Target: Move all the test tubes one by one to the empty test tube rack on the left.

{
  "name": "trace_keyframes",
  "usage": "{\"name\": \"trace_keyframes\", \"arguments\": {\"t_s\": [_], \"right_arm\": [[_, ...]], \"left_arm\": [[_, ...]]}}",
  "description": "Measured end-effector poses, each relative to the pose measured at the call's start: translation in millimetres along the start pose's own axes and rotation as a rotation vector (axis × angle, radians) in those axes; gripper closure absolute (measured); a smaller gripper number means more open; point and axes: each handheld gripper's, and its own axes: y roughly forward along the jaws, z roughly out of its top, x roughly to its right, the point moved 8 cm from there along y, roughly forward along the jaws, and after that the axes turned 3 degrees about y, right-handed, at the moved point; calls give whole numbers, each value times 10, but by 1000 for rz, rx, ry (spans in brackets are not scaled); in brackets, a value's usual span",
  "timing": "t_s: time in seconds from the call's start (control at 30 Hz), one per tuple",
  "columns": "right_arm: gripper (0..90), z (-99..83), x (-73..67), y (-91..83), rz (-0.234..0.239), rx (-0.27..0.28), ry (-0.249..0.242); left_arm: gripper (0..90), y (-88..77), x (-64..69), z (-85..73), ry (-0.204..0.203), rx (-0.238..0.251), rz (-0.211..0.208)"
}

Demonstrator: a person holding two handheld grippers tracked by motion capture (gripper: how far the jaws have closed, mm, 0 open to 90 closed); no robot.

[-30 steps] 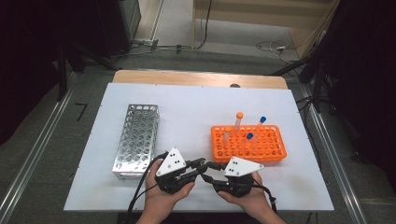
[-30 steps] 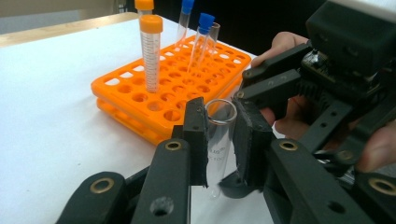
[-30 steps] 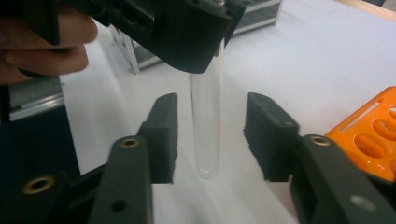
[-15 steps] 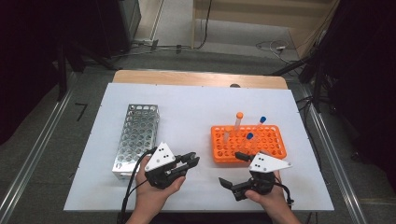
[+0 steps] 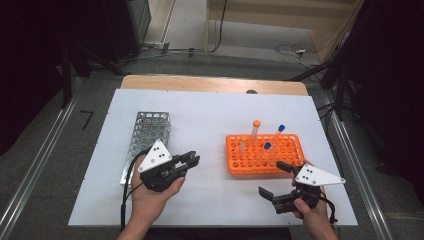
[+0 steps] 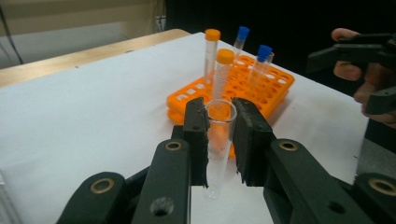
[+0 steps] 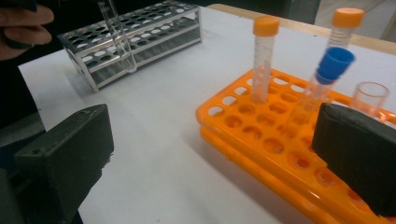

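High view: left gripper (image 5: pixel 191 159), lower left, jaws clamped on a clear uncapped tube. Left gripper view: tube (image 6: pixel 218 140) held upright mid-frame; keep it vertical. Right gripper view: right gripper's jaws wide apart, empty, facing orange rack (image 7: pixel 261 140).

Orange rack (image 5: pixel 265 155) of holes on white table (image 5: pixel 210 115); silvery perforated rack (image 5: pixel 146 135) near left edge; orange cap (image 5: pixel 256 123), blue cap (image 5: pixel 281 128); clear uncapped tube (image 6: pixel 219 140) between black pads.
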Motion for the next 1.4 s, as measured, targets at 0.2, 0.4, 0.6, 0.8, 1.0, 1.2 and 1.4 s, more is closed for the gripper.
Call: {"name": "trace_keyframes", "arguments": {"t_s": [0.2,0.4,0.6,0.8,1.0,1.2,1.4], "right_arm": [[0,-88,155,-135,-27,-6,14],[0,-170,349,-199,-58,-11,47],[0,-192,448,-221,-80,-10,59],[0,-186,483,-232,-93,-4,64],[0,-190,499,-232,-100,-5,69],[0,-192,513,-228,-101,-5,73],[0,-196,524,-218,-103,-6,75]], "left_arm": [[764,-45,-157,56,-6,4,35],[765,-80,-330,133,-14,15,65],[765,-113,-517,192,-19,13,103],[765,-120,-718,252,-15,8,144],[765,-91,-938,306,-17,-2,185],[765,-71,-1179,370,-22,-10,231],[766,-38,-1423,459,-33,-9,278]]}}
